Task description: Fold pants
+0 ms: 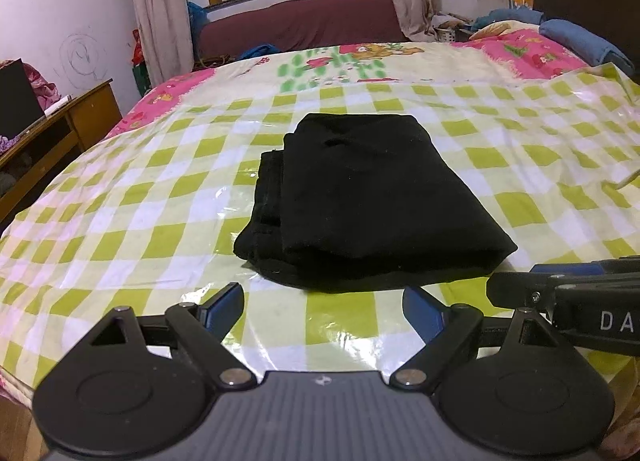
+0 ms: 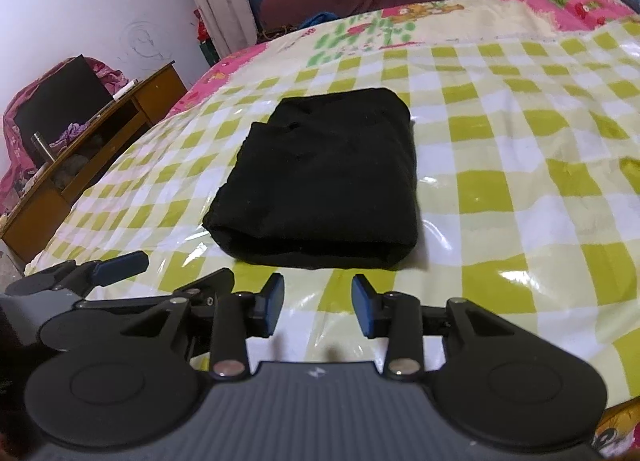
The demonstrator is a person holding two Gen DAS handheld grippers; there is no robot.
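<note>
Black pants [image 1: 360,197] lie folded into a thick rectangular bundle on a green-and-white checked plastic sheet [image 1: 140,189]. The same pants [image 2: 324,181] fill the middle of the right wrist view. My left gripper [image 1: 324,307] hovers just short of the bundle's near edge, jaws wide open and empty. My right gripper [image 2: 318,309] also sits short of the near edge, its blue pads [image 2: 364,307] a hand's width apart with nothing between them. Each gripper shows at the edge of the other's view: the right gripper [image 1: 568,293] at right, the left gripper [image 2: 100,273] at left.
The sheet [image 2: 520,181] covers a bed with a pink cartoon bedspread [image 1: 532,49]. A wooden cabinet [image 1: 60,133] stands off the bed's left side. Blue cloth [image 1: 580,41] lies at the far right, and a maroon bench [image 1: 300,21] runs under the window.
</note>
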